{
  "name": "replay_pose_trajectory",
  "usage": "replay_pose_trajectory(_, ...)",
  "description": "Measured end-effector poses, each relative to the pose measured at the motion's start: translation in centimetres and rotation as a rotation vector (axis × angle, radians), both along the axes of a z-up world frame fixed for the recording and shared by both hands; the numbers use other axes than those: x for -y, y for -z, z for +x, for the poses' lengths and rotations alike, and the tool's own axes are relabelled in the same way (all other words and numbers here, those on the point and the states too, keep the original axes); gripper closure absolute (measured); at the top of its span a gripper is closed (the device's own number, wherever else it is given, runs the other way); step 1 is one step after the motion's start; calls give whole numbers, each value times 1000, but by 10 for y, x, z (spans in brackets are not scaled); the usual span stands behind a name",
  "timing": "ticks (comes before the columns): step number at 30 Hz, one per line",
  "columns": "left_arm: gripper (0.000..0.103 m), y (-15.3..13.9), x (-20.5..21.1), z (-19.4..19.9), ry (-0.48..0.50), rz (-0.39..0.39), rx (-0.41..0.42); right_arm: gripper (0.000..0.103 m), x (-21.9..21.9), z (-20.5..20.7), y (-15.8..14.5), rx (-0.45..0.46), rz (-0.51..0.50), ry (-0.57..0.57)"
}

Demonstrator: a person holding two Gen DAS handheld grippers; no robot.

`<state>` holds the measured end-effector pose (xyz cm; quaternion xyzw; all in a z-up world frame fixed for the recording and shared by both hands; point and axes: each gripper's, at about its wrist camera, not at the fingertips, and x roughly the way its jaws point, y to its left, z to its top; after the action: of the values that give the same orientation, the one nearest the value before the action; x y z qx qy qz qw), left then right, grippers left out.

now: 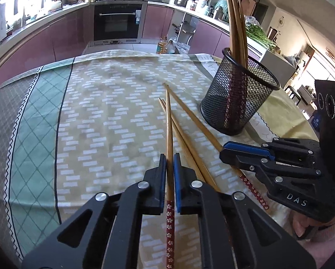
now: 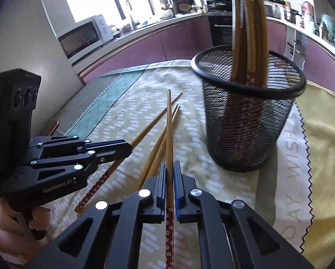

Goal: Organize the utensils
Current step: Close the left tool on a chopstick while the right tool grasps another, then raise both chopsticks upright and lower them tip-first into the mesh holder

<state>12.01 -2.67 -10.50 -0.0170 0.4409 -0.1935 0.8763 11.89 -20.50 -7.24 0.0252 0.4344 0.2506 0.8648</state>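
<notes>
In your left wrist view, the black mesh cup (image 1: 239, 103) is standing upright on the patterned cloth (image 1: 104, 116) covering the counter, holding several chopsticks (image 1: 235, 22) that are leaning together, tips up. Your left hand-held gripper (image 1: 170, 174) is pinching one chopstick (image 1: 169, 134) tightly between its pads, flowered red end toward you. Two loose chopsticks (image 1: 190, 148) are lying crossed just beside it, and your right hand-held gripper (image 1: 245, 150) is clamping a fourth near the cup. In your right wrist view, the mesh cup (image 2: 248, 121) is sitting close ahead on the right with its chopsticks (image 2: 250, 29) rising out of frame. Your right hand-held gripper (image 2: 170, 174) is squeezing its own chopstick (image 2: 169, 130), while the loose pair (image 2: 160, 148) is lying alongside and your left hand-held gripper (image 2: 122, 149) is gripping its stick at left.
</notes>
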Motion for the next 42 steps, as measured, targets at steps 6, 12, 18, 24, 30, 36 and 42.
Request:
replay_pose_trajectory(6,93,8,7,-2,37,24,-24,97,-10,6,8,-35,-23,-28)
replay_pose_trajectory(12,86,11,10,9,69,27,-37,97,-11,11,11,-41,-27,-30)
replay_pose_trajectory(18,94,11,15,23,53,41,-37,97,-9,15,9,-36,-25,-31)
replay_pose_trajectory(24,95,4,14,20,35,20,-13,97,-5,13,-2,-5,-8,-28)
replay_pose_trajectory(30,95,-22,8,10,54,-26,43,97,8,3,-25,58,23,-20)
replay_pose_trajectory(36,95,-52,5,-3,85,-89,100,97,20,-9,-45,114,49,-7)
replay_pose_trajectory(42,95,-73,4,-15,117,-139,130,97,30,-17,-55,138,82,1)
